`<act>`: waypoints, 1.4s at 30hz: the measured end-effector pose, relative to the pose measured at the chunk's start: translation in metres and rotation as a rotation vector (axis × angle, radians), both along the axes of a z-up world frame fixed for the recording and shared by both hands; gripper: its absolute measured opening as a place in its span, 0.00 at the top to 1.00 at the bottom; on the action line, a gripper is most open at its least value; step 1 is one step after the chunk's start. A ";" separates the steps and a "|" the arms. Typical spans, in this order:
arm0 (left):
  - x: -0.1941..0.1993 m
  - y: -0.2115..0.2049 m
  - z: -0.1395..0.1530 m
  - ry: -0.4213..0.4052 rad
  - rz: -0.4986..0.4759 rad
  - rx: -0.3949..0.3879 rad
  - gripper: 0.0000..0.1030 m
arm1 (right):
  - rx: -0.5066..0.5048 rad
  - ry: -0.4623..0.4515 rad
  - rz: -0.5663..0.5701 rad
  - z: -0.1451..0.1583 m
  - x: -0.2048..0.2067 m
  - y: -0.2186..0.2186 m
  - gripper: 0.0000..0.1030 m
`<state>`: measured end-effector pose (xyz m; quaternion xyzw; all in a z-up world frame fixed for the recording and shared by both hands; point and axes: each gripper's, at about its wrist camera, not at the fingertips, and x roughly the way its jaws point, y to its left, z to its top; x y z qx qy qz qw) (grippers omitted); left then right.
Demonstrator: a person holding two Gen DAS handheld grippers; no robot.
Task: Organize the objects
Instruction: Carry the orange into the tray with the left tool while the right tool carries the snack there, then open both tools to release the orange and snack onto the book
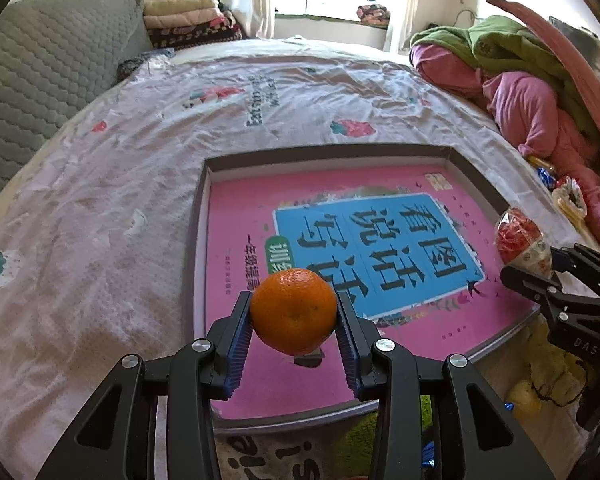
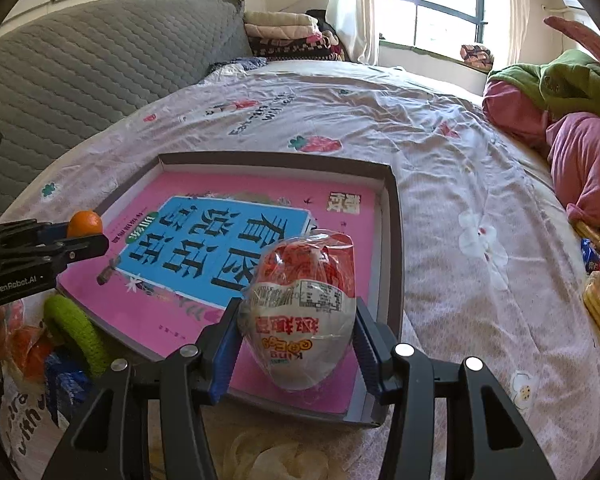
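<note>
Right up close in the left wrist view, the left gripper (image 1: 294, 316) has its two blue ribbed pads clamped on a round orange mandarin (image 1: 293, 311), gripped across its middle and hovering just above the near-left part of the shallow grey cardboard tray (image 1: 476, 178). I'd guess it's held there because it's about to be set down inside. Being basically a ball, the mandarin has no real long axis, though a small dimple faces the camera. In the right wrist view, the right gripper (image 2: 296, 340) is closed on a plastic-wrapped white-and-red egg-shaped toy snack (image 2: 300, 312), over the tray's near-right corner. The egg's long axis runs near-to-far, with its rounded white end toward the camera and its crinkly red wrapper end pointing away and up. A pink and blue children's book (image 2: 228, 248) lies flat, covering the tray floor, so both items would land on top of it. The tray sits on a pale bedsheet with strawberry prints (image 2: 440, 152).
</note>
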<state>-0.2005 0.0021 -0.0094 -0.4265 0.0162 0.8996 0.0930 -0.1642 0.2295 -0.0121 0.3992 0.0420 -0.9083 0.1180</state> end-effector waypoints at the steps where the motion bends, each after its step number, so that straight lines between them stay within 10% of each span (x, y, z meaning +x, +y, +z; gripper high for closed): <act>1: 0.000 0.000 -0.002 -0.003 0.000 -0.003 0.60 | 0.000 -0.004 -0.001 -0.001 0.000 0.000 0.49; 42: -0.003 -0.011 0.003 -0.002 0.056 0.009 0.46 | -0.012 0.039 -0.018 0.010 0.005 0.002 0.37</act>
